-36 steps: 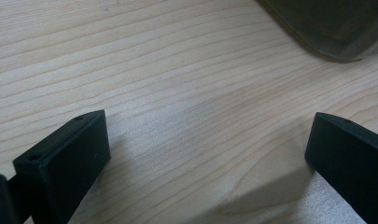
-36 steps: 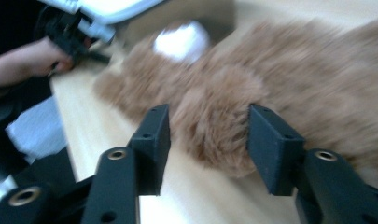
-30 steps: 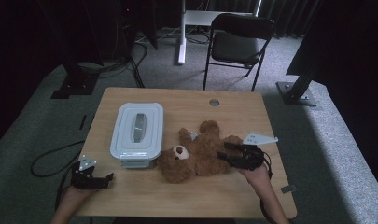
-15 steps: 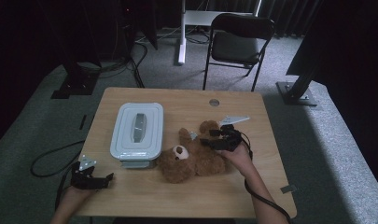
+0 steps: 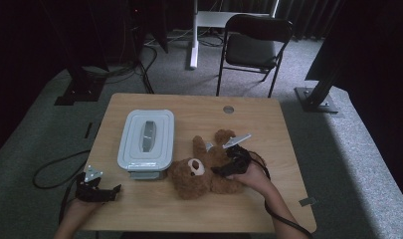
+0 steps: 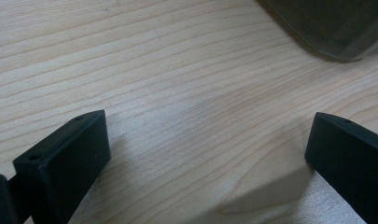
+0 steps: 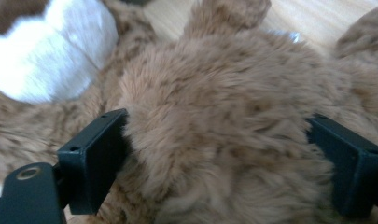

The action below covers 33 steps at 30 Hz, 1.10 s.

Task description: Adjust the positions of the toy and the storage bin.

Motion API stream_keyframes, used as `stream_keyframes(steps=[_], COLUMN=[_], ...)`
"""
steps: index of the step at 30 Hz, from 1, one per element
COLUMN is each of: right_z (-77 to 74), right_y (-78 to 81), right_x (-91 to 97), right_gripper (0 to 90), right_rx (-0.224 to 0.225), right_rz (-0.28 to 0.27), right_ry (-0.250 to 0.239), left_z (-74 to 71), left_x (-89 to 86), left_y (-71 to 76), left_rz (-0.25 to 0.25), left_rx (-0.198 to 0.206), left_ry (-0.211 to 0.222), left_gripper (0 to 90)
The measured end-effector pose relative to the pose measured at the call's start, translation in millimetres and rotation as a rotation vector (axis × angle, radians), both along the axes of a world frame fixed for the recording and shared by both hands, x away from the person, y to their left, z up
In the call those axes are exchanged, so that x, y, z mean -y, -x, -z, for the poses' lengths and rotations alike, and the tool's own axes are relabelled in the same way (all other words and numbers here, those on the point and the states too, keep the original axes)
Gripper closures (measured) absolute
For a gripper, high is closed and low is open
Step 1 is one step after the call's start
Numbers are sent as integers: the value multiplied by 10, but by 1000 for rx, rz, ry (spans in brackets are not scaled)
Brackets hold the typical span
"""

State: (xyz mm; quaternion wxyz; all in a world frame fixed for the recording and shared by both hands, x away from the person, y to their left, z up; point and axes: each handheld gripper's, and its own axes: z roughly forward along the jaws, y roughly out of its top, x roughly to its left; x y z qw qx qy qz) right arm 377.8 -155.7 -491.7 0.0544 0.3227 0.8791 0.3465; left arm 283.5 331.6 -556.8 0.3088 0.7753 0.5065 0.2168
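Right gripper (image 5: 229, 167) now over teddy bear (image 5: 201, 172) at table (image 5: 268, 119) centre, beside lidded box (image 5: 146, 139); jaws just opened wide, straddling fur. Left gripper (image 5: 97, 191) unmoved, jaws apart, empty.

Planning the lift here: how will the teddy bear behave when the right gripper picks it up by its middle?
The teddy bear looks plush, so it will probably squash between the right gripper's open jaws, which have just been widening around its belly. Its limbs will likely droop. Fur should resist slipping; it seems light.
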Motion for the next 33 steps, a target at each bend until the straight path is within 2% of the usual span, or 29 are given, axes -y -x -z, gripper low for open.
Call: stream_keyframes(steps=[3,5,6,7,8,9,10,11,12,13,15,16,17,18,20,21,22,23,24,25,26,27,28,29,30,31,33], right_z=[60,76,83,82,74,74,60,60,-2,-19,-67,-67,-124,-157,-213,-250,-250,-298,-298,-331,-331,-334,-296,-260,-177,-100,-50], right_y=[16,29,45,55,84,84,105,105,125,116,80,80,6,-37,-127,-186,-186,-265,-265,-347,-347,-367,-420,-442,-483,-514,-512], right_x=[-52,-78,-90,-91,-96,-96,-98,-98,-59,-32,33,33,116,158,237,280,280,304,304,330,330,336,337,329,302,275,222], right_gripper=[140,158,278,350,440,440,507,507,635,653,668,668,673,674,673,673,673,671,671,670,670,669,663,658,649,620,571], right_rx=[34,44,69,79,116,116,130,130,143,143,131,131,138,139,141,152,152,167,167,175,175,177,172,165,139,121,119], right_rz=[14,16,22,25,29,29,36,36,82,108,179,179,259,313,387,443,443,507,507,591,591,619,693,717,733,724,703], right_ry=[40,49,59,58,61,61,58,58,-7,-35,-98,-98,-137,-150,-168,-166,-166,-139,-139,-133,-133,-138,-146,-145,-123,-105,-116], left_z=[0,0,0,0,0,0,0,0,0,0,0,0,0,-1,-1,-1,-1,-1,-1,-1,-1,-1,-1,-1,0,0,-1], left_x=[-1,0,0,0,0,0,0,0,0,0,0,0,-1,-1,-2,-2,-2,-1,-1,-1,-1,-1,-1,-1,-1,0,-1], left_y=[0,0,0,0,0,0,1,1,3,3,3,3,3,2,2,2,2,2,2,2,2,2,2,2,3,3,3], left_rz=[0,0,0,0,0,0,0,0,2,2,2,2,4,5,7,7,7,7,7,8,8,8,8,8,9,9,9], left_rx=[0,0,0,0,0,0,0,0,0,0,0,0,1,1,0,0,0,1,1,1,1,0,0,0,1,1,1], left_ry=[-1,0,0,0,0,0,0,0,0,-1,-1,-1,-1,-1,-2,-1,-1,-2,-2,-2,-2,-2,-2,-2,-2,-2,-2], left_gripper=[6,6,6,6,6,6,6,6,6,6,6,6,6,6,6,6,6,6,6,6,6,6,6,6,6,6,6])
